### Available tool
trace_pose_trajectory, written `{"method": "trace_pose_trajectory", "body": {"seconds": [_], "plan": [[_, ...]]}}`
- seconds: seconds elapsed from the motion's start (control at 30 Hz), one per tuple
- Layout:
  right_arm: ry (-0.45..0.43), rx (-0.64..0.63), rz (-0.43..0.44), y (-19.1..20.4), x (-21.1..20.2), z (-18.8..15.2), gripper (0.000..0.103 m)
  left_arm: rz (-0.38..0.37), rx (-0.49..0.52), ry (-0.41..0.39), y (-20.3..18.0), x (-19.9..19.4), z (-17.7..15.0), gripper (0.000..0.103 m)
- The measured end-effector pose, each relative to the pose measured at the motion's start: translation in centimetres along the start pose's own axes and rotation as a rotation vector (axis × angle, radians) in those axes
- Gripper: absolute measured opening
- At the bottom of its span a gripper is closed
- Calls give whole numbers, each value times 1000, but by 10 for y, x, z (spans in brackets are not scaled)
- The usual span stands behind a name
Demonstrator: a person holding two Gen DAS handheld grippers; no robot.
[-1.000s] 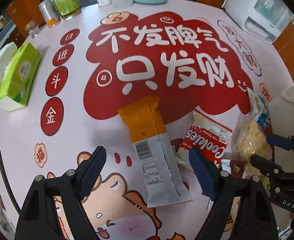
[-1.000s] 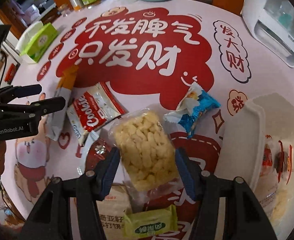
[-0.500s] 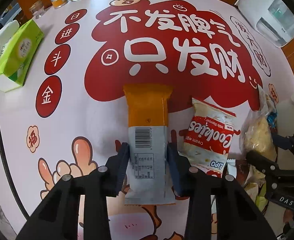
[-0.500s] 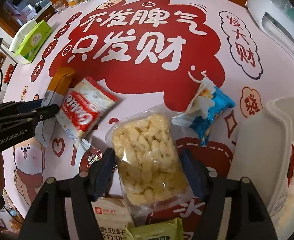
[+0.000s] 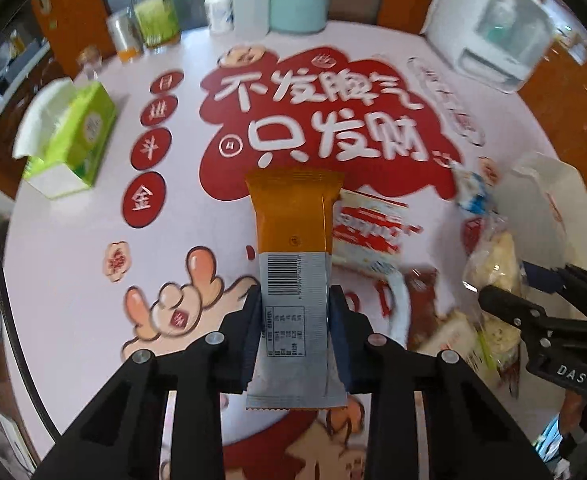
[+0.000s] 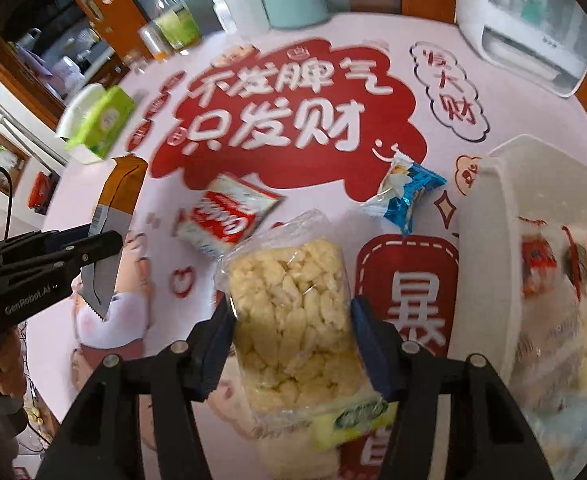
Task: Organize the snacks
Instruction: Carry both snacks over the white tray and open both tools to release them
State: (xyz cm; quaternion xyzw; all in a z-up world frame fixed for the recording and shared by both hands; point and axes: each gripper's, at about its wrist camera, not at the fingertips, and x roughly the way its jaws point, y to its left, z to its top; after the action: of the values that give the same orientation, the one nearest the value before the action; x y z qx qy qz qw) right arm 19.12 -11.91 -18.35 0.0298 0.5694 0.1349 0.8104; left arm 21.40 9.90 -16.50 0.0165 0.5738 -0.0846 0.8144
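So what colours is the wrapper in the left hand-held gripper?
Orange top, grey barcoded bottom; clearest in the left wrist view.

Bright, even daylight; soft shadows. Heavy fisheye warp, black vignette corners. Motion blur right of orange-grey packet (image 5: pixel 293 264); packet itself sharp.

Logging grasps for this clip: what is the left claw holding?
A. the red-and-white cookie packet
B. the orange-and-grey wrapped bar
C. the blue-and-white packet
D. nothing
B: in the left wrist view the left claw is shut on the grey end of the bar, and the right wrist view shows the bar lifted clear of the table in that claw.
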Motion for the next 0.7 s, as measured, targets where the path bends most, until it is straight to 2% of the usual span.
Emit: {"method": "trace_pose_trajectory", "body": {"seconds": [0.13,0.33,0.47,0.7], "plan": [[-40,-2,35,14,-27,-25,58,-4,57,-38,-3,-41,-22,30],[-68,6,88,30,-61,-68,58,-30,115,-39,-23,-78,-53,30],[-86,13,119,31,-84,-92,58,-51,162,-53,-50,-96,-69,30],[-185,48,114,2,-132,-115,58,-106,261,-136,-123,-128,-66,30]]}}
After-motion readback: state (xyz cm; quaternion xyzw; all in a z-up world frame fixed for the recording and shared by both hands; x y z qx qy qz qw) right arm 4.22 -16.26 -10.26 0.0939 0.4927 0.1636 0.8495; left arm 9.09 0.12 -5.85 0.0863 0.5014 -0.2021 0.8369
